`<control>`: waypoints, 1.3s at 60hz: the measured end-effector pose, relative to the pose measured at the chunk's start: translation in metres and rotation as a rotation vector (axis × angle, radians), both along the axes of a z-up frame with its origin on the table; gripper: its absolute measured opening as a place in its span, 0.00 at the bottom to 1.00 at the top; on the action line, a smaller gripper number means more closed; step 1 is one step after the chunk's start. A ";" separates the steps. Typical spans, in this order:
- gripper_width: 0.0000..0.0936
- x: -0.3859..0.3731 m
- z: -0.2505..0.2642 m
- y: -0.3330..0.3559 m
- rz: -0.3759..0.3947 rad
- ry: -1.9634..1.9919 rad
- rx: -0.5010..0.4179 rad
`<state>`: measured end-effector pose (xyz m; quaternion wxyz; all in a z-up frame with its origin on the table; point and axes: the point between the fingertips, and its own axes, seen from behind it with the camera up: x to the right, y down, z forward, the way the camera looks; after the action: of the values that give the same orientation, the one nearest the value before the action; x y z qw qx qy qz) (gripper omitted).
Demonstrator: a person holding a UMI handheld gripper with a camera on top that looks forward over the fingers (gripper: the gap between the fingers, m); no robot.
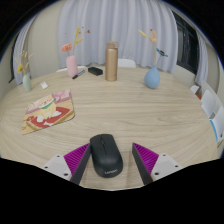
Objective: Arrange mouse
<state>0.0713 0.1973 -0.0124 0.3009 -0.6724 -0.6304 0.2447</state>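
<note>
A black computer mouse [105,158] lies on the wooden table [130,110], its front end pointing away from me. It stands between the fingers of my gripper [112,160]. The fingers are open. The left pad [78,157] is close to the mouse's side, and the right pad [147,157] stands a little apart from it. The mouse rests on the table on its own.
A flat picture board [48,112] lies to the left ahead. At the back stand a pale vase [27,80], a pink vase [71,66], a small black item [95,71], a tan bottle [112,62] and a blue vase [152,77]. White items [210,100] sit at the right edge.
</note>
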 end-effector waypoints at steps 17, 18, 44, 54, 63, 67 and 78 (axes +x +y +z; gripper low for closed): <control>0.63 -0.018 -0.003 0.007 -0.025 -0.017 -0.037; 0.54 -0.018 -0.003 0.007 -0.024 -0.016 -0.038; 0.38 -0.069 0.090 -0.025 0.036 0.090 -0.006; 0.38 -0.144 0.162 -0.108 0.079 0.194 -0.087; 0.38 -0.189 0.142 -0.190 0.108 0.189 -0.121; 0.38 -0.194 0.107 -0.216 0.119 0.136 -0.119; 0.39 -0.176 0.014 -0.251 0.107 0.001 -0.096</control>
<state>-0.1047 -0.0540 0.0018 0.2553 -0.6512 -0.6529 0.2906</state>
